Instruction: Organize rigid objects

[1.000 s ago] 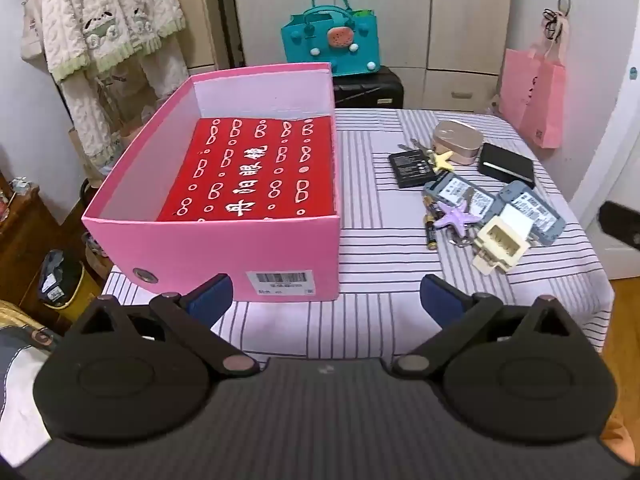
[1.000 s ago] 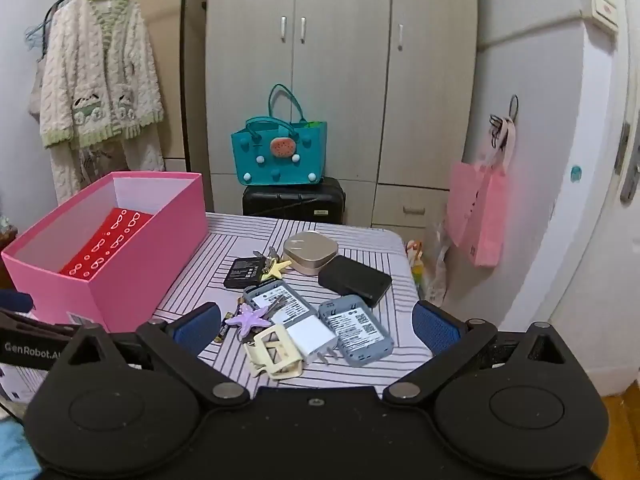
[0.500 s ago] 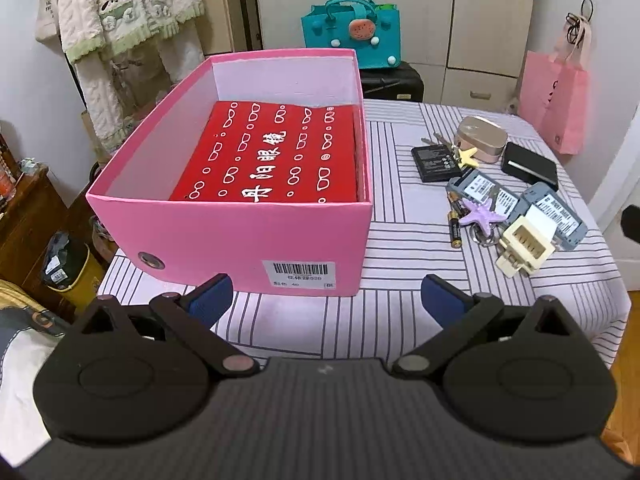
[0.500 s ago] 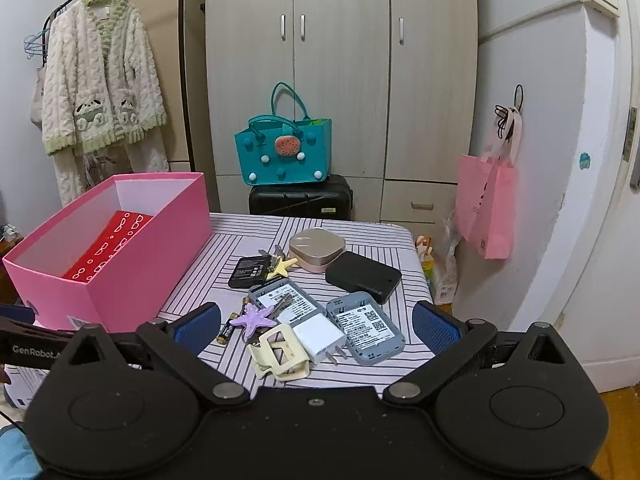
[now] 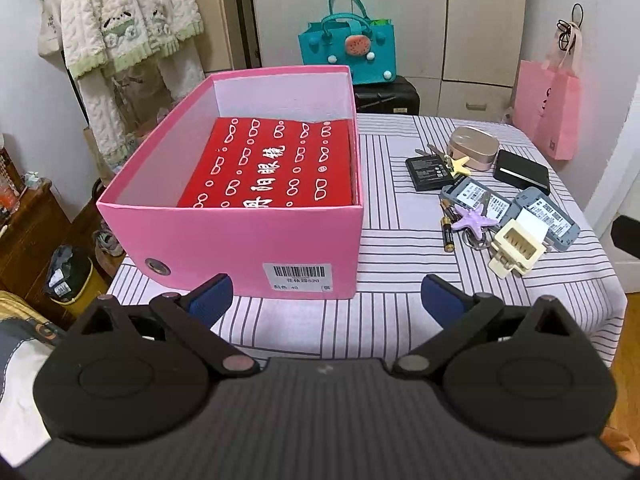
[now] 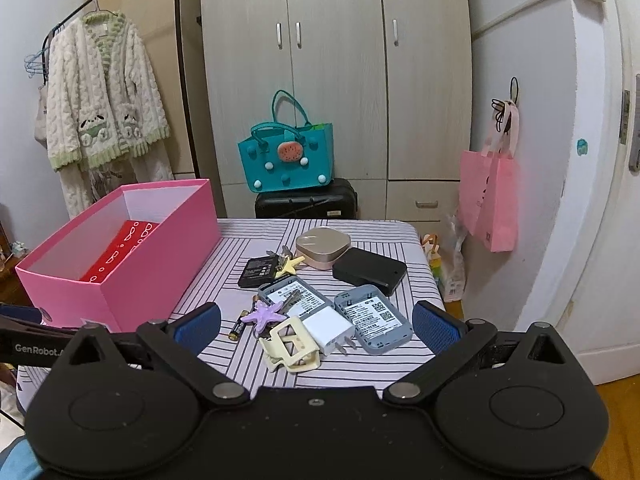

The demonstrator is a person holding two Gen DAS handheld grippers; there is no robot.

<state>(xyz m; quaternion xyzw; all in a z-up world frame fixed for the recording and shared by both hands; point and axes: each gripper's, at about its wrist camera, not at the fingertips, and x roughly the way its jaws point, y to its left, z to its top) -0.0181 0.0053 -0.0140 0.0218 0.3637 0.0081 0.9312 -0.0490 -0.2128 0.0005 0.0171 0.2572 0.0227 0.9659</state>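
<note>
The left claw (image 5: 326,294) is spread wide and holds nothing; it hangs in front of the near wall of the pink box (image 5: 256,240). The box stands on the left part of the striped worktop (image 5: 400,240), and a red packet (image 5: 272,168) lies flat inside it. The right claw (image 6: 316,320) is also spread and empty, above the near edge of the worktop. Before it lies a group of small things, close together: a cream clip (image 6: 290,346), a white charger (image 6: 330,328), a purple starfish (image 6: 264,314), two grey devices (image 6: 372,318), a battery (image 6: 239,326), a black case (image 6: 370,270) and a beige case (image 6: 322,252).
</note>
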